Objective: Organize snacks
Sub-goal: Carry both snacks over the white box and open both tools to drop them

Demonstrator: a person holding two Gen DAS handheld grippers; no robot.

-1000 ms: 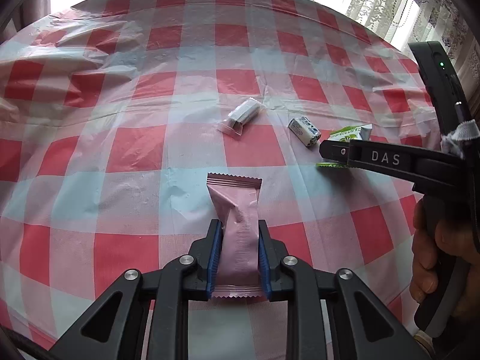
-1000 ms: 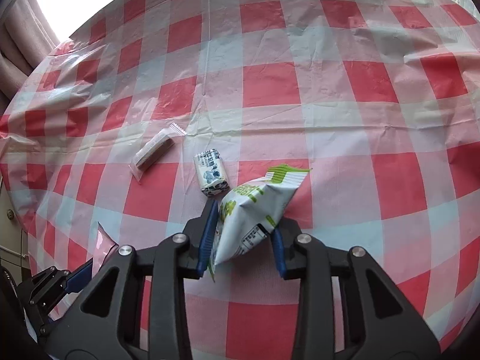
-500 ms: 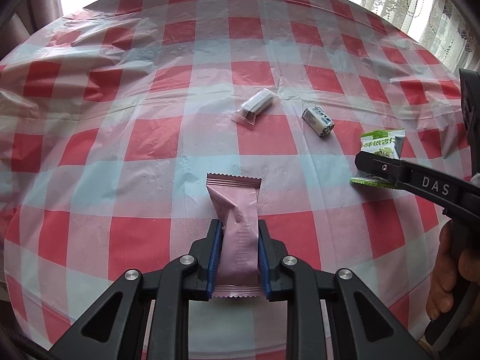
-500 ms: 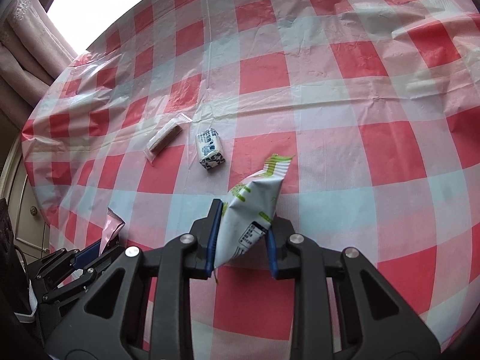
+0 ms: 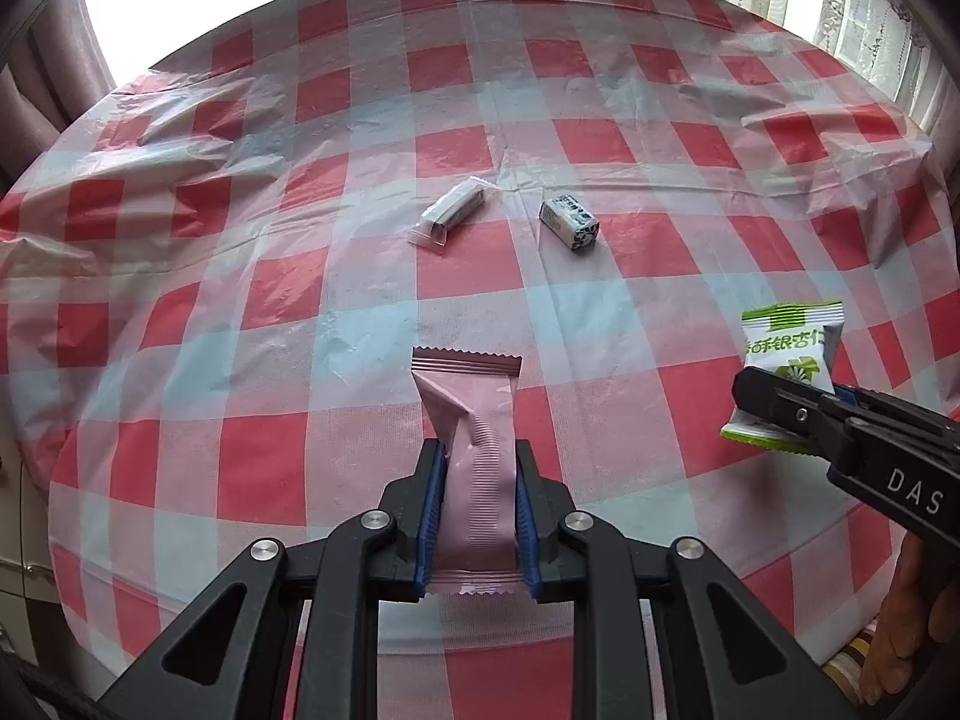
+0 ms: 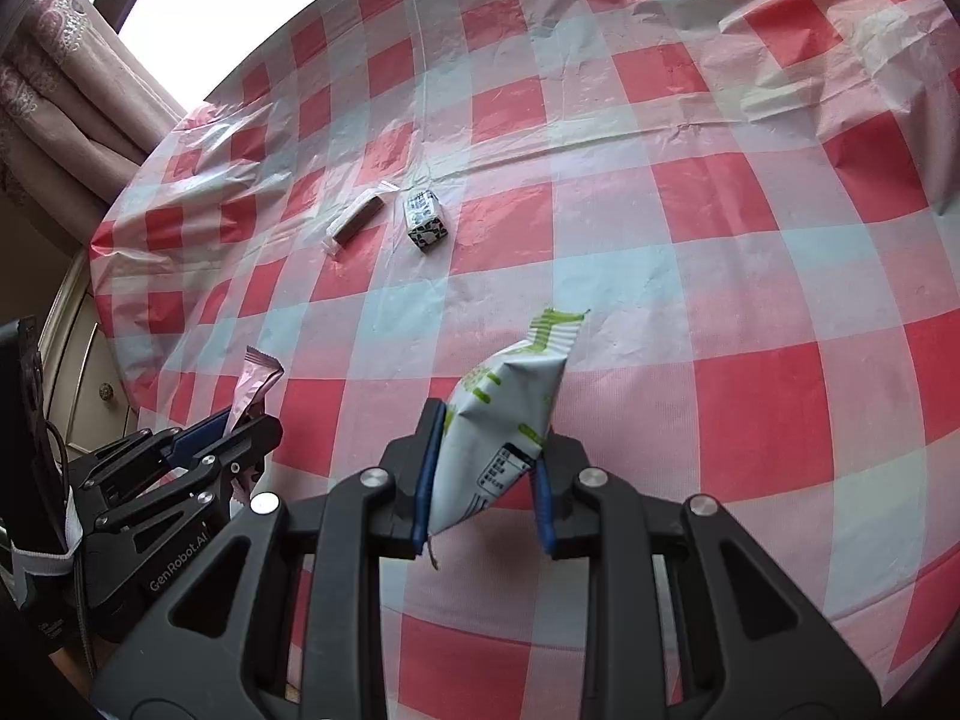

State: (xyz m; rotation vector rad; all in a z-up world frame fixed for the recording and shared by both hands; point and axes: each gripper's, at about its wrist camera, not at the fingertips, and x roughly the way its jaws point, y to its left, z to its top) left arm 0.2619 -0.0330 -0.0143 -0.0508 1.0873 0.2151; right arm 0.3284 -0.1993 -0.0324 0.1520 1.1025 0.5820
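Note:
My left gripper (image 5: 477,462) is shut on a pink snack bar (image 5: 471,420) and holds it above the red-and-white checked tablecloth (image 5: 270,276); it also shows in the right wrist view (image 6: 249,420). My right gripper (image 6: 489,438) is shut on a white-and-green snack packet (image 6: 510,408), also seen at the right of the left wrist view (image 5: 786,360). A clear-wrapped bar (image 5: 453,213) and a small white-and-dark wrapped candy (image 5: 570,222) lie side by side on the cloth, far ahead of both grippers.
The round table's edge curves close below both grippers. Curtains (image 6: 66,90) hang at the left, and a cabinet (image 6: 90,372) stands below the table's left edge. The cloth is wrinkled at the far right (image 6: 780,60).
Both grippers have pulled back and up from the table with their snacks held. The two lying snacks now appear farther away. The right gripper has moved right and lower in the left wrist view.

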